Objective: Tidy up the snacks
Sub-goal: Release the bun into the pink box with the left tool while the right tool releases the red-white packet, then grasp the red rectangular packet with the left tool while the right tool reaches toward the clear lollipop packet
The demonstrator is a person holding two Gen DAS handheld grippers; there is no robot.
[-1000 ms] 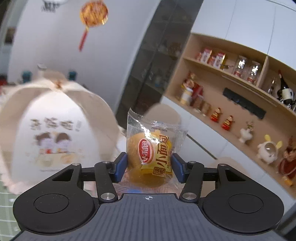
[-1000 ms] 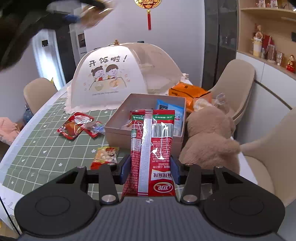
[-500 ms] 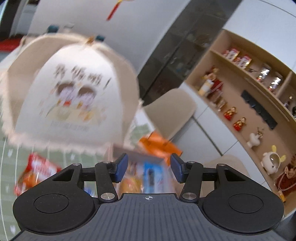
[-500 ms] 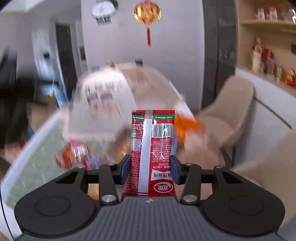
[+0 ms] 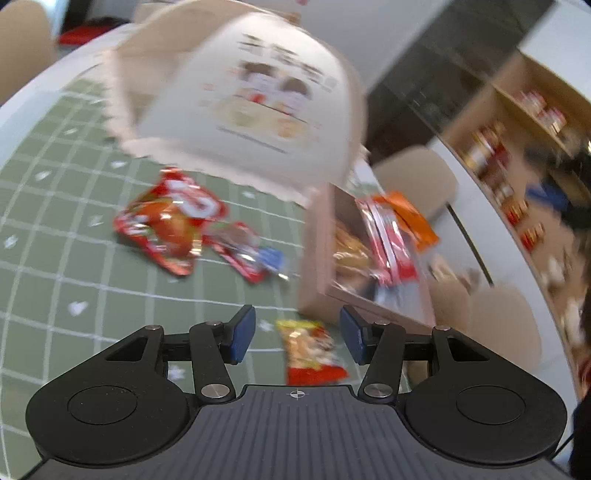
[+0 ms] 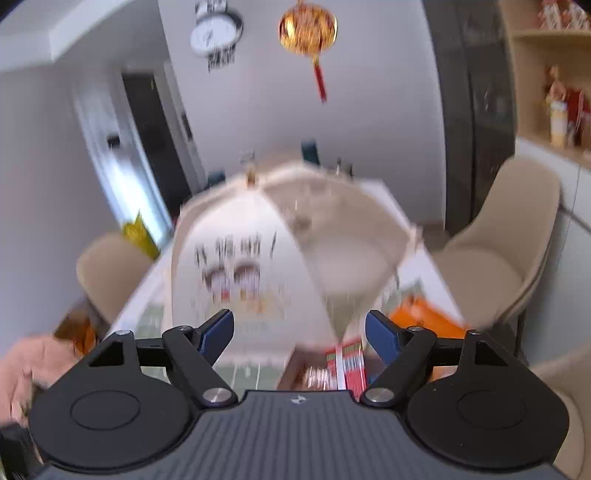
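A: One small yellow-and-red foil snack packet (image 5: 310, 350) is lying on the green checked tablecloth (image 5: 74, 258), long axis pointing away from us.

B: We are noting the left gripper (image 5: 297, 334) gaping, empty, directly over it; the right gripper (image 6: 299, 332), just opening, is empty too.

Left wrist cam sits behind its own jaws, pitched down and rolled, close over the surface (image 5: 55, 229); the green checked cloth fills the left half, the box (image 5: 317, 266) lies just ahead to the right, and the wall shelving (image 5: 517, 122) runs down the right edge. Right wrist cam sits higher and further back, facing more level across the room toward the far wall, clock (image 6: 216, 31) and lantern (image 6: 307, 27) at top; both views are motion-blurred. Shared: the domed food cover (image 5: 240, 96) (image 6: 266, 236), the red packet (image 5: 386, 240) (image 6: 345, 363) in the box, and the beige chair (image 5: 413, 177) (image 6: 509, 236) behind.
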